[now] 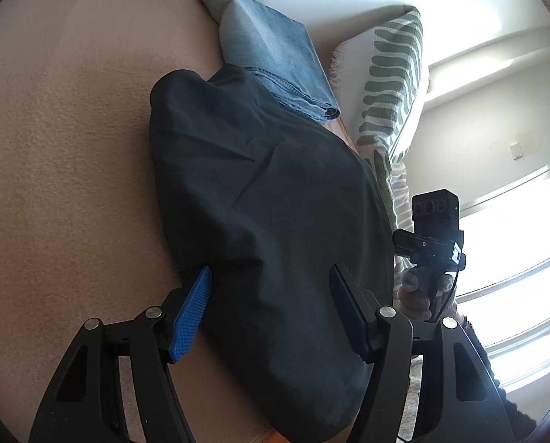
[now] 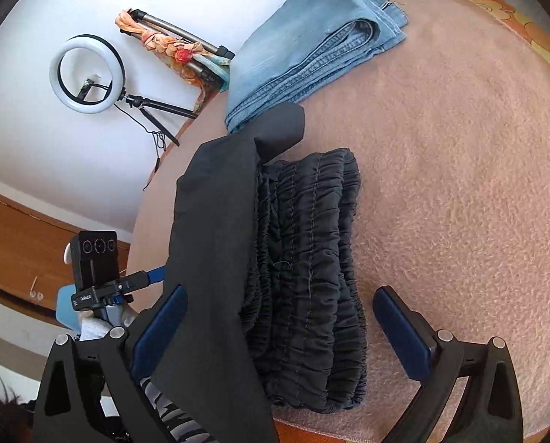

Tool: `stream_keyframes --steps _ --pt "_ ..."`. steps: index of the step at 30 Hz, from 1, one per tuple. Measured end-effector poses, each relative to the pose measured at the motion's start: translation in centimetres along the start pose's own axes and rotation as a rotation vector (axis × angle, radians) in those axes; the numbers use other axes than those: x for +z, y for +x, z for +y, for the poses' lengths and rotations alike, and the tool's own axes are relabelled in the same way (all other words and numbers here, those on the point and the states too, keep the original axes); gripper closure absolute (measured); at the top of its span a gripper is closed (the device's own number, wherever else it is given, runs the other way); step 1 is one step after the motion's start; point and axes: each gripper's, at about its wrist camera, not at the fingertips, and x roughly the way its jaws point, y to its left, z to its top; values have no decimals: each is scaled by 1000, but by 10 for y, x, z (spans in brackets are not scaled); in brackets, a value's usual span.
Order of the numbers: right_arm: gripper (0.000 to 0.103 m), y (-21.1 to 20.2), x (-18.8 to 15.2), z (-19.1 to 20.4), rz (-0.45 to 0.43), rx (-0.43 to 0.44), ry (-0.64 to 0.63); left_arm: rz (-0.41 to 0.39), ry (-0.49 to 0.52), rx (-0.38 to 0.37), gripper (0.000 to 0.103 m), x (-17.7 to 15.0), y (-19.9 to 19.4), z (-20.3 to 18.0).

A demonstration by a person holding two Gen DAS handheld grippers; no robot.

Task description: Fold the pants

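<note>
Black pants (image 1: 267, 221) lie in a soft heap on a pinkish-beige blanket (image 1: 72, 147). The left gripper (image 1: 271, 310) reaches in from the bottom, its two fingers (image 1: 192, 313) spread wide, one on each side of the near part of the pants; the blue ribbed pad of one finger faces the cloth. Beyond the pants sit folded blue jeans (image 1: 275, 59), their near end touching the black cloth. To the right stands a white pillow with green stripes (image 1: 389, 85). The right gripper (image 1: 430, 243) shows at the right edge, before bright windows (image 1: 515, 277).
</note>
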Motion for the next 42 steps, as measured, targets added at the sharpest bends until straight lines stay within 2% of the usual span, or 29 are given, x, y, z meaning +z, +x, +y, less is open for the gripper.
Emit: stream_keyframes --steps 5,7,12,13,15,17,23,24,28,30,35,39,42 --pt "2 9 2 8 5 24 -41 -11 -34 -16 38 0 -6 8" --pt "12 11 5 10 7 11 -51 -33 -32 0 38 0 -14 8" --pt "49 13 4 6 9 -6 -46 -43 -47 11 37 2 -18 14" --pt "51 16 4 6 10 -8 -42 -34 -72 17 37 3 -14 17" --pt "59 18 4 10 7 -27 -60 -46 -106 -20 37 5 -9 23" --pt "61 19 3 16 -1 -51 -77 -62 -122 -47 37 7 -6 26" --pt "67 16 1 39 -22 -140 -125 -62 -81 -37 41 11 8 15" --pt "68 15 1 44 -28 -158 -136 -63 -75 -29 47 11 9 13" --pt "69 13 -3 61 -48 -226 -183 -80 -25 7 58 10 12 1" --pt "69 12 -5 69 -55 -261 -209 -90 8 14 68 9 9 -5" --pt "70 10 -14 96 -87 -357 -303 -127 124 25 88 9 0 -31" --pt "71 7 -23 118 -113 -409 -375 -134 204 30 90 6 -4 -50" --pt "71 2 -27 125 -134 -425 -383 -143 254 51 93 4 -3 -63"
